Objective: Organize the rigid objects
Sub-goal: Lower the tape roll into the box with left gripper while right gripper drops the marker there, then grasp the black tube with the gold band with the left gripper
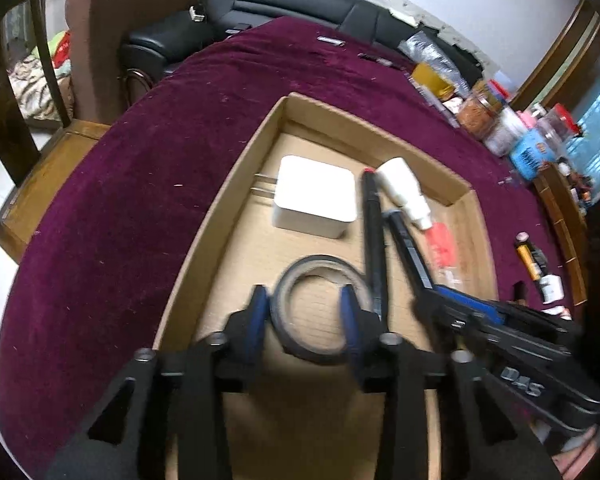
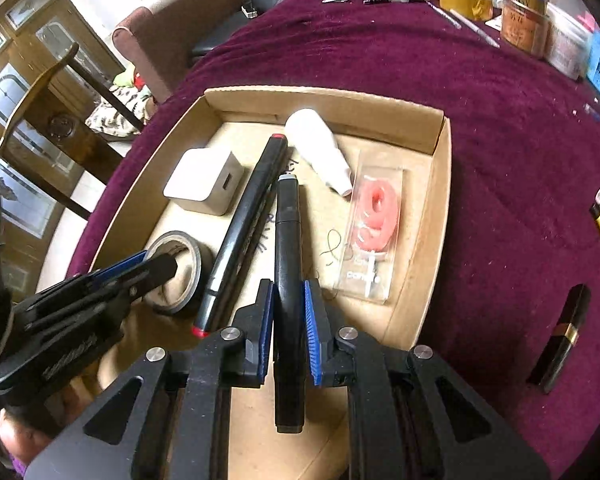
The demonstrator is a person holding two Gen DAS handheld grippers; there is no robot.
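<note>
1. The right gripper [image 2: 287, 332] clamps a black marker [image 2: 287, 264] over the cardboard tray [image 2: 440, 184]; lower it flat beside the longer marker [image 2: 244, 232], then let go.
2. Its long axis runs near-to-far, grey cap far.
3. The left gripper [image 1: 305, 312] stands parted, one finger inside the tape roll [image 1: 320, 308] at the tray's near left, not pressing it.

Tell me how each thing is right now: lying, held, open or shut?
Left gripper: open, one finger inside the tape's hole, one outside.
Tape: lying flat in the box, not squeezed.
Right gripper: shut on the gray-tipped marker.
Gray-tipped marker: held, over the box.
Red-tipped marker: lying in the box.
Charger: lying in the box.
White bottle: on its side.
Candle pack: lying flat.
Box: open.
</note>
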